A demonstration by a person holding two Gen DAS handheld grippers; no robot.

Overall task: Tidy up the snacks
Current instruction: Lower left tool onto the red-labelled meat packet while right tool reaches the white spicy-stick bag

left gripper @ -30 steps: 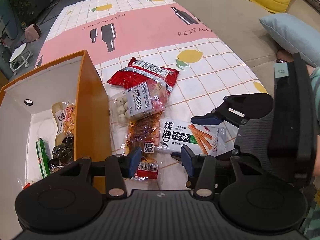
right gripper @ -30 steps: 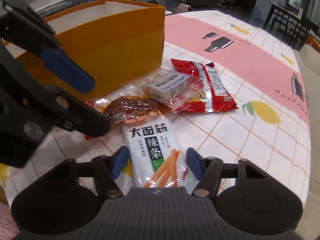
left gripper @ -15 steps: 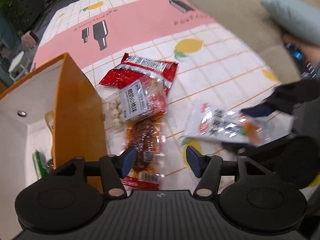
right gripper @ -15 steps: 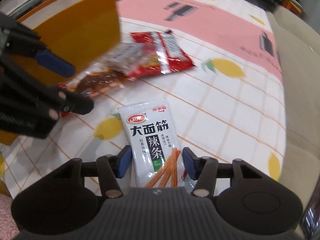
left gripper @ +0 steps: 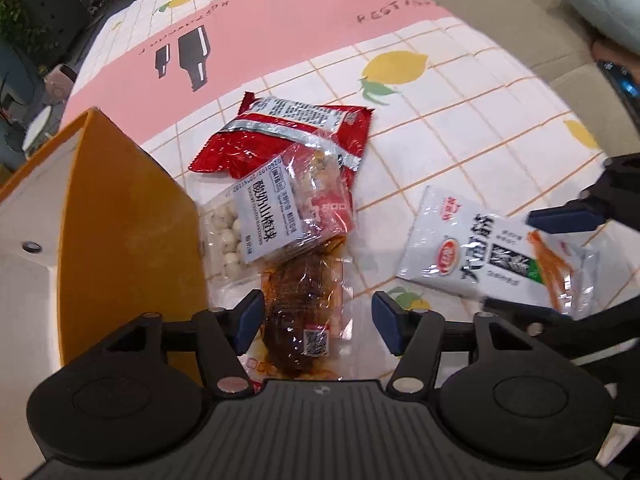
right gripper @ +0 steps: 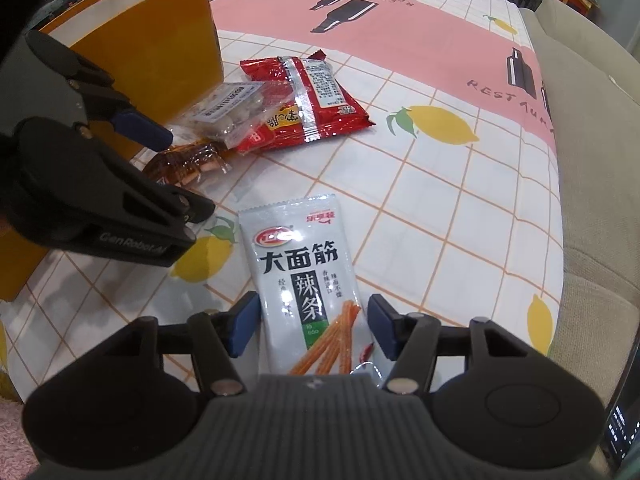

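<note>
A: White strip pack (right gripper: 308, 280) sits between right tongs (right gripper: 312, 328), lifted off the desk (right gripper: 460, 208). Pads look set wider than the pack in the wrist view, so cannot tell if it's clamped

B: Left tongs (left gripper: 318, 322)?

A: Apart, holding nothing, hovering over the brown pack (left gripper: 302, 312). Orange box (left gripper: 124, 232) just to their left

B: Rest of the pile?

A: Clear pack of white balls (left gripper: 256, 228) overlaps the brown one and lies on the red pack (left gripper: 288, 136), all beside the box wall. White pack well apart from the pile, on the sofa (right gripper: 592, 128) side
</note>
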